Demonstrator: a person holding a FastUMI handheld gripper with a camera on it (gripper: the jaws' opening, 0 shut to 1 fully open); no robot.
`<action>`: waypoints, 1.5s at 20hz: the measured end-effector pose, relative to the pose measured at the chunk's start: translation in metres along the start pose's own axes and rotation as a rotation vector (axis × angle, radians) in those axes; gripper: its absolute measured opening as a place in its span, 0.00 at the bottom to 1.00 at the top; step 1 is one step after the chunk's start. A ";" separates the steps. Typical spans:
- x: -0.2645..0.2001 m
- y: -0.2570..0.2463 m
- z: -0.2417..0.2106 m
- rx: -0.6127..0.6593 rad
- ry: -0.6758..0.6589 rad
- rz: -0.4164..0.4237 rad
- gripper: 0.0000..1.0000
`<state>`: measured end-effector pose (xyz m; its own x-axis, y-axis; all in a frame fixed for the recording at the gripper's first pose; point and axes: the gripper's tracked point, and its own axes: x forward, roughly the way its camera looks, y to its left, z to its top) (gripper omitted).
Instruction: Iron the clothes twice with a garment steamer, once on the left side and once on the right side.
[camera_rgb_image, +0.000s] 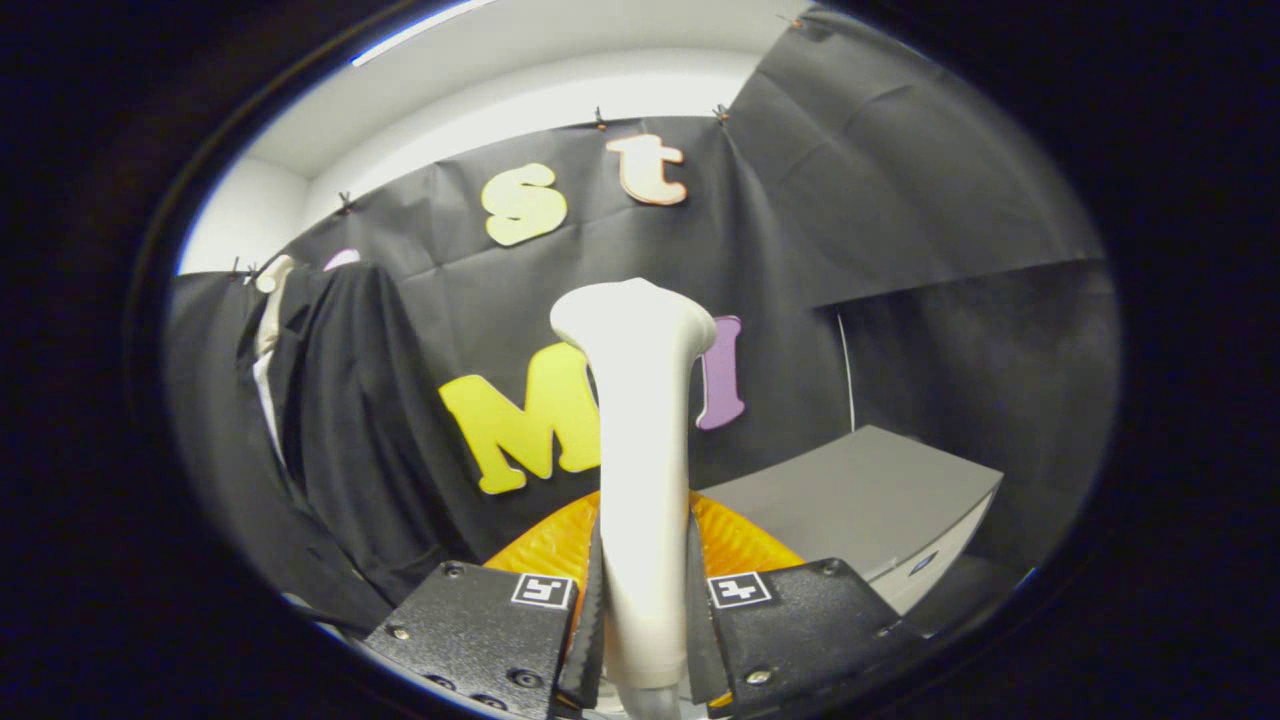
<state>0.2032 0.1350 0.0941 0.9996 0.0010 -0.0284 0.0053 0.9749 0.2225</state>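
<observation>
A white garment steamer (640, 450) stands upright between my two black fingers, its handle pressed on both sides and its head rising well above them. My gripper (643, 620) is shut on that handle. The dark garment (340, 430) hangs on a hanger against the booth wall, off to the left and beyond the fingers, with a pale lining showing at its collar. The steamer's head is apart from the garment, held well to its right.
An orange ribbed object (735, 540) lies just behind the fingers under the steamer. A grey box-like unit (870, 500) stands to the right beyond the fingers. Black cloth walls close the booth at the back and right.
</observation>
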 end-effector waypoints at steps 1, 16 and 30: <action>-0.008 0.014 0.003 -0.007 -0.024 0.016 0.36; -0.092 0.190 0.023 -0.105 -0.284 0.160 0.36; -0.054 0.269 -0.007 -0.180 -0.250 0.377 0.36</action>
<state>0.1507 0.3982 0.1488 0.9074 0.3292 0.2613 -0.3410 0.9400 -0.0001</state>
